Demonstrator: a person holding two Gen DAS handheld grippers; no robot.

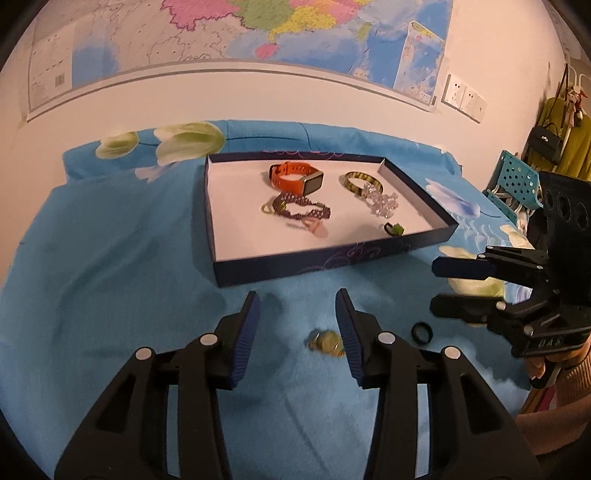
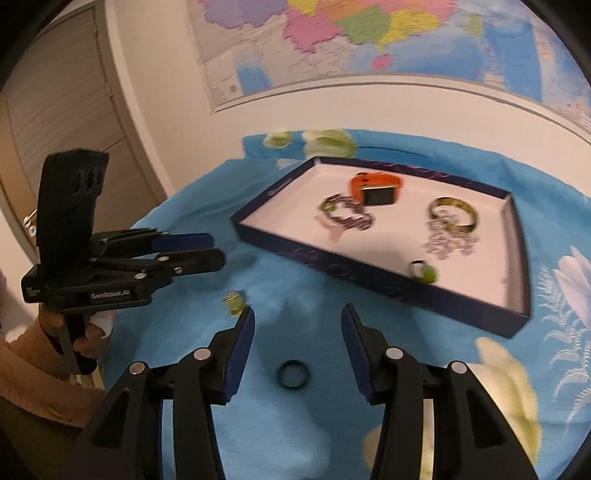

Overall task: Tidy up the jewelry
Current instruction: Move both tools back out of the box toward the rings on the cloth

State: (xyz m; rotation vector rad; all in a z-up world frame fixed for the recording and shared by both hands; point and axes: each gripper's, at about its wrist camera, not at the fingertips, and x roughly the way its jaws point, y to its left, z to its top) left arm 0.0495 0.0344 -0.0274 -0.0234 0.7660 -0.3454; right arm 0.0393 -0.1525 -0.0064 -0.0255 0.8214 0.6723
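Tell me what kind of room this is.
Probably a bedroom or living space at home: a flowered blue cloth covers the work surface, a large wall map hangs behind it, and a handbag with clothes hangs at the side.

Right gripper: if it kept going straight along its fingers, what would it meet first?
Probably the black ring on the blue cloth, lying between and just ahead of the right gripper's open jaws. The tray is farther on. Depth is uncertain.
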